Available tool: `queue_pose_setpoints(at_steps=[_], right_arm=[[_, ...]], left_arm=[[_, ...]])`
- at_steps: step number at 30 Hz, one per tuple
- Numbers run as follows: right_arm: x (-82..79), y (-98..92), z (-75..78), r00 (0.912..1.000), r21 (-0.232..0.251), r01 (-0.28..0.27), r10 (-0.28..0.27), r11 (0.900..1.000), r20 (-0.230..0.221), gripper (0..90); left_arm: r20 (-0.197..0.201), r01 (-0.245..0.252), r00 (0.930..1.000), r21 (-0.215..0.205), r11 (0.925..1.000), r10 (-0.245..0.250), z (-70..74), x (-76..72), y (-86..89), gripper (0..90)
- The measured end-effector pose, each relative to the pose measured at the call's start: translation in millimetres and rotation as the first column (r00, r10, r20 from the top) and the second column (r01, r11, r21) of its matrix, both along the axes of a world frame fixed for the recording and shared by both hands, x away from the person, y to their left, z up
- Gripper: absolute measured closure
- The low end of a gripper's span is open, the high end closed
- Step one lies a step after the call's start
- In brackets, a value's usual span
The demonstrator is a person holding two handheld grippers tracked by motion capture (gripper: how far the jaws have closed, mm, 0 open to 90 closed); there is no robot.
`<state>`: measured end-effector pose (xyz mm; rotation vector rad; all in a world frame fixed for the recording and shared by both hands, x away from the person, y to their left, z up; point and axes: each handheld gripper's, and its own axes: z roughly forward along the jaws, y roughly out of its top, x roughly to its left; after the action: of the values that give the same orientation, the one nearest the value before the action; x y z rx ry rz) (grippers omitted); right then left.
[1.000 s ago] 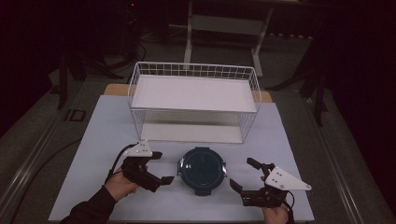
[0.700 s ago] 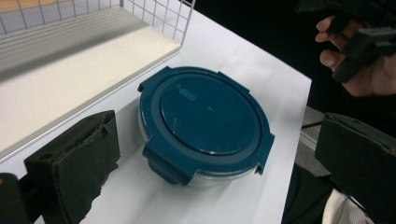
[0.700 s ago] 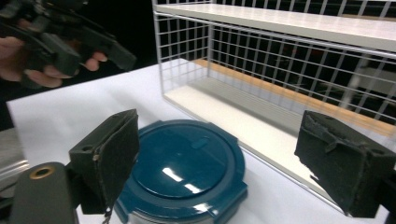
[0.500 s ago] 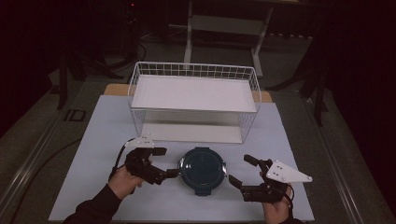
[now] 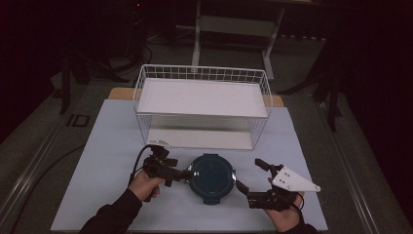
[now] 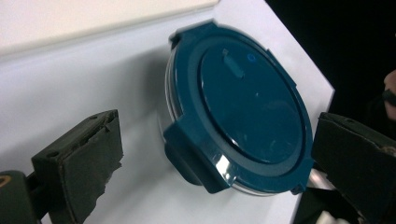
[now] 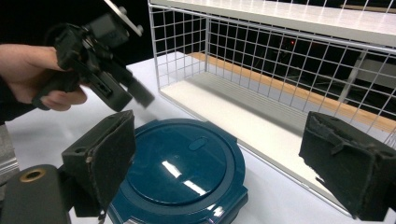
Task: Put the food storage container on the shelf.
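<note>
Container (image 5: 211,173), round, clear-bodied with dark teal snap-on plastic lid, sits on the white table mat (image 5: 97,146) just before the white wire basket (image 5: 202,105), between both grippers. Left gripper (image 5: 187,173), jaws apart, has advanced to its rim since a second ago. Judged rigid, glossy, likely slippery: grip the side latch tabs. Right gripper (image 5: 248,176) gapes alongside, also nearer.

A white wire basket (image 5: 202,105) stands on the white table (image 5: 104,146), a wooden board beneath
</note>
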<state>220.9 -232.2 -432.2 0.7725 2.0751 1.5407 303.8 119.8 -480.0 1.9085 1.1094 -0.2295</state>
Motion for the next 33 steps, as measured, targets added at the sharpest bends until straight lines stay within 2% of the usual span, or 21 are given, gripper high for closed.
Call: queue_pose_setpoints(at_steps=[1, 3, 6, 8, 11, 15, 17, 20, 22, 24, 25, 27, 30, 33], right_arm=[[0.1, 0.3, -0.4, 1.0, -0.007, -0.004, 0.004, 1.0, -0.006, 10.2], [-0.2, 0.4, -1.3, 0.9999, -0.008, -0.008, 0.008, 1.0, -0.014, 10.3], [0.5, 0.4, -3.4, 0.9996, -0.016, -0.015, 0.015, 1.0, -0.025, 11.1], [0.9, 0.7, -4.5, 0.9994, -0.018, -0.017, 0.016, 1.0, -0.032, 11.8], [0.8, 1.6, -5.8, 0.9993, -0.023, -0.02, 0.02, 1.0, -0.033, 12.8], [0.6, 2.0, -7.0, 0.999, -0.024, -0.02, 0.019, 1.0, -0.041, 13.4], [0.3, 1.6, -7.3, 0.9991, -0.029, -0.018, 0.017, 0.999, -0.04, 13.6], [0.0, 0.7, -7.2, 0.999, -0.03, -0.017, 0.016, 0.999, -0.041, 13.8], [-0.1, 0.3, -7.1, 0.9991, -0.031, -0.016, 0.014, 0.999, -0.039, 13.8], [-0.1, 0.0, -7.1, 0.9992, -0.032, -0.016, 0.015, 0.999, -0.038, 13.9], [-0.2, 0.0, -7.2, 0.9992, -0.033, -0.014, 0.013, 0.999, -0.038, 13.9], [-0.4, 0.0, -7.4, 0.9991, -0.035, -0.015, 0.013, 0.999, -0.039, 13.9], [0.0, 0.1, -8.2, 0.999, -0.037, -0.013, 0.011, 0.999, -0.042, 13.9], [-0.2, 0.4, -8.0, 0.9991, -0.04, -0.014, 0.012, 0.999, -0.041, 14.3]], left_arm=[[-0.015, -0.008, 0.9999, 0.002, 1.0, 0.008, -1.3, 0.8, 0.4, 4.7], [-0.086, -0.011, 0.9962, -0.057, 0.9983, 0.006, -6.1, 4.5, 4.7, 5.8], [-0.166, -0.02, 0.986, -0.06, 0.998, 0.01, -11.8, 8.7, 6.4, 6.5], [-0.197, -0.043, 0.9799, -0.061, 0.9972, 0.03, -14.9, 9.6, 6.8, 15.9], [-0.256, -0.042, 0.9663, -0.068, 0.9968, 0.023, -21.0, 12.7, 6.2, 22.7], [-0.309, -0.043, 0.9511, -0.103, 0.9938, 0.009, -26.7, 16.4, 6.5, 33.6], [-0.321, -0.046, 0.947, -0.113, 0.9925, 0.008, -28.3, 17.1, 5.4, 36.3], [-0.326, -0.028, 0.9451, -0.129, 0.9912, -0.015, -29.7, 17.9, 2.8, 41.2], [-0.33, -0.027, 0.944, -0.114, 0.9932, -0.012, -30.6, 18.3, 1.2, 44.8], [-0.345, -0.024, 0.9385, -0.125, 0.9919, -0.021, -33.6, 19.3, 1.9, 49.5], [-0.357, -0.025, 0.9337, -0.136, 0.9904, -0.025, -35.3, 20.0, 3.0, 49.9], [-0.365, -0.028, 0.9308, -0.144, 0.9891, -0.027, -36.1, 20.3, 2.9, 50.1], [-0.393, -0.047, 0.9193, -0.163, 0.9855, -0.021, -38.9, 20.8, 4.5, 51.0], [-0.377, -0.032, 0.9256, -0.16, 0.9866, -0.031, -38.5, 20.9, 4.4, 51.5]])
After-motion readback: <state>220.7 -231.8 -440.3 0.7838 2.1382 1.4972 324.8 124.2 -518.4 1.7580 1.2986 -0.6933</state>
